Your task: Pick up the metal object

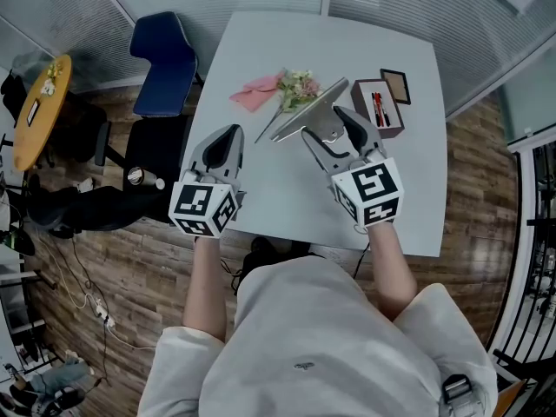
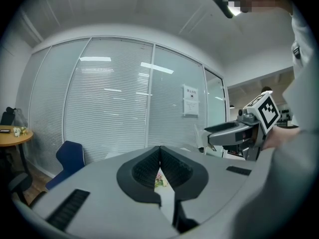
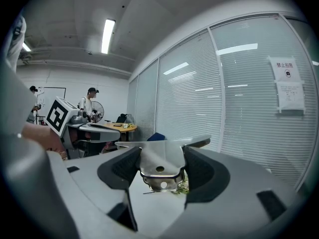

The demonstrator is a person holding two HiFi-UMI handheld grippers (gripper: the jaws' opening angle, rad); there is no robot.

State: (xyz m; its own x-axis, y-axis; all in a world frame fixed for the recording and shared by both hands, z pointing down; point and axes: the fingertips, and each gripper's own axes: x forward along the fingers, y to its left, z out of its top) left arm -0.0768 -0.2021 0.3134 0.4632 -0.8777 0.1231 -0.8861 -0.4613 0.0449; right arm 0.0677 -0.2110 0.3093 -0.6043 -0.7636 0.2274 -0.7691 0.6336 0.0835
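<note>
Currently, right gripper [image 1: 323, 125] clamped on metal stand [image 1: 308, 109], seemingly tilted up over desk [image 1: 382, 42] centre; left gripper [image 1: 233, 133] closed, empty, near left edge; pickup judged nearly complete.

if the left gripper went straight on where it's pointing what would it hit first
Probably the flower bunch on the table: it shows past the shut tips of the left gripper. The pink cloth beside it could come first; depth is unclear.
</note>
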